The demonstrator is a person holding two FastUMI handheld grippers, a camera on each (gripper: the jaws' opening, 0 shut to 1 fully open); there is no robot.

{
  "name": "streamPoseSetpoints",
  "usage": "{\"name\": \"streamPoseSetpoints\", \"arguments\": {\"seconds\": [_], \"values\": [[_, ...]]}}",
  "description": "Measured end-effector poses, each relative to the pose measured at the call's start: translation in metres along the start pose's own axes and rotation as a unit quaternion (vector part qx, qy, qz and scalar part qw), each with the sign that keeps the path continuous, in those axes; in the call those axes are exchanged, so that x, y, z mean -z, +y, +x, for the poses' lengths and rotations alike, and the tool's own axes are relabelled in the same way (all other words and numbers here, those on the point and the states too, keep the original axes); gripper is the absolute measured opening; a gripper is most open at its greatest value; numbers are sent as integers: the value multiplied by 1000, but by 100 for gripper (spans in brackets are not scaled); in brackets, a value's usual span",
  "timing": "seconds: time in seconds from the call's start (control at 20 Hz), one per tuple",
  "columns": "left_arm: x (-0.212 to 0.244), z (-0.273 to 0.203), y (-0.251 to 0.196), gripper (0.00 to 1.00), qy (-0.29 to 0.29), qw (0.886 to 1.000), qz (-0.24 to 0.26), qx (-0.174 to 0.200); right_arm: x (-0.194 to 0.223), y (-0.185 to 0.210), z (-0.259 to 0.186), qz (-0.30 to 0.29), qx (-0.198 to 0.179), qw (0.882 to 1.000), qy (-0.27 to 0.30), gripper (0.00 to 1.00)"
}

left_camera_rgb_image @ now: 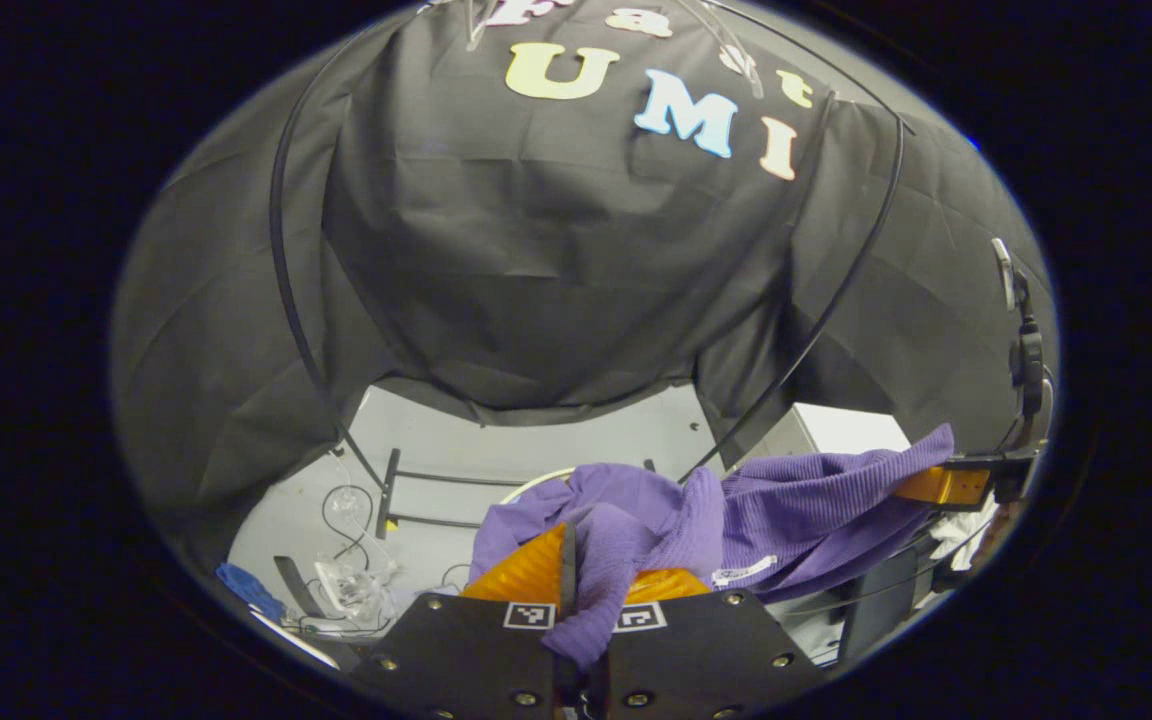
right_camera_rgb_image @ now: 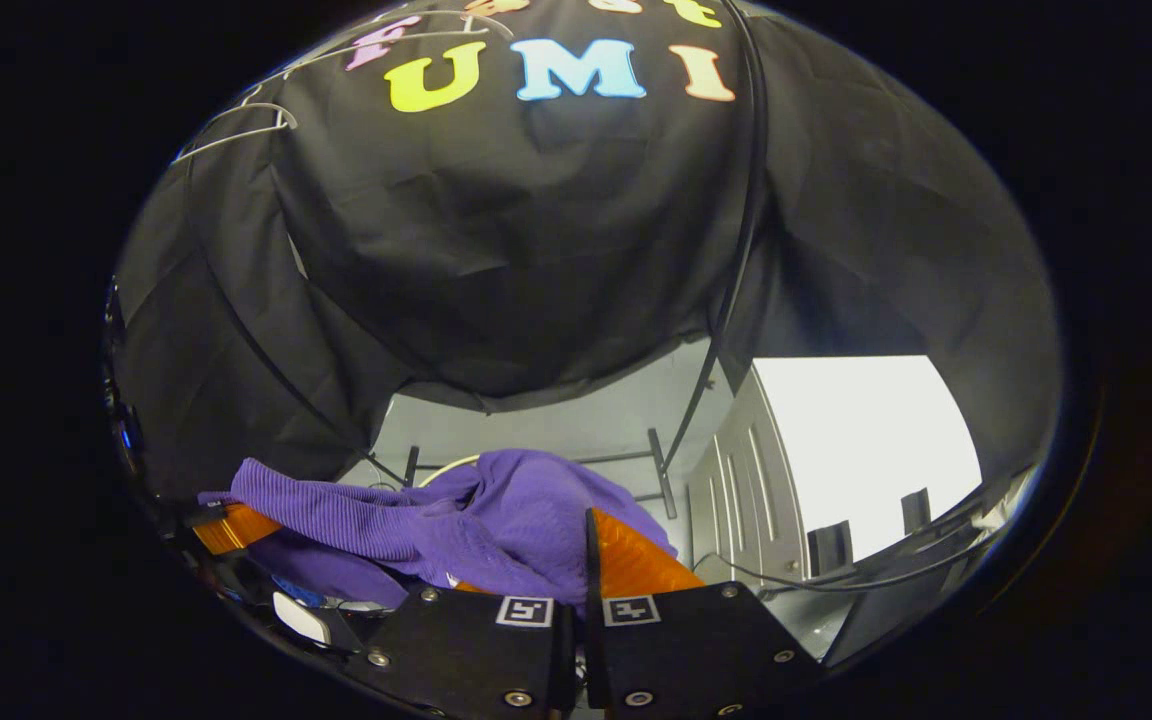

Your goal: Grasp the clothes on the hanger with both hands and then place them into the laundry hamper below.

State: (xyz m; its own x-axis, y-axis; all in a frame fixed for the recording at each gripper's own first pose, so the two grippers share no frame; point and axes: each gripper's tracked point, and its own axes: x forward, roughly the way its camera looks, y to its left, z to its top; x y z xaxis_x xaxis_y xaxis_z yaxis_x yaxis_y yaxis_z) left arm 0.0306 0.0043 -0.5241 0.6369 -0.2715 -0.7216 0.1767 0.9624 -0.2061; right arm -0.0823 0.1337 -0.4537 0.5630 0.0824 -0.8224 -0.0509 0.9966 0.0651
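Both my jaws closed on the purple garment (left_camera_rgb_image: 796,500), one at each end, cloth slung between them, well below the empty wire hanger (right_camera_rgb_image: 236,125) up near the booth wall

Left gripper (left_camera_rgb_image: 576,585): jaws pinched together on a fold that spills over the front of them. The grip looks bunched, more a wad than a clean edge

Right gripper (right_camera_rgb_image: 584,570): jaws shut, with purple cloth heaped over the left finger and pressed into the seam. I judge it holds, though how deep the bite goes is hidden

In the left gripper view, the right gripper sits far off to the right, cloth draped over it

Hamper: a pale curved rim (left_camera_rgb_image: 536,487) peeks out just behind the cloth, low down. Probably the basket's edge; cannot confirm

Risks from here, as I judge them:
- hanging middle catches the rim on the way down, leaving cloth draped outside
- one side released before the other swings the garment off target
- the wadded left grip snags on release
- loose cables on the floor (left_camera_rgb_image: 356,520) near the drop zone could tangle with a trailing sleeve
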Motion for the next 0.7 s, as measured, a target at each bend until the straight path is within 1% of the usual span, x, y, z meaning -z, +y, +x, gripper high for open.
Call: {"name": "streamPoseSetpoints", "arguments": {"seconds": [0.15,0.25,0.4,0.7], "values": [[7,11,-3,0,11,1000,-2,3,8,2,10,8,-1,1000,16,4],[6,16,-8,0,15,1000,-3,9,9,6,13,7,-11,1000,20,4],[10,20,-17,0,18,1000,-1,22,12,13,14,-6,-20,999,29,5],[15,19,-24,0,25,999,-7,26,18,20,18,-21,-35,998,41,5]]}}
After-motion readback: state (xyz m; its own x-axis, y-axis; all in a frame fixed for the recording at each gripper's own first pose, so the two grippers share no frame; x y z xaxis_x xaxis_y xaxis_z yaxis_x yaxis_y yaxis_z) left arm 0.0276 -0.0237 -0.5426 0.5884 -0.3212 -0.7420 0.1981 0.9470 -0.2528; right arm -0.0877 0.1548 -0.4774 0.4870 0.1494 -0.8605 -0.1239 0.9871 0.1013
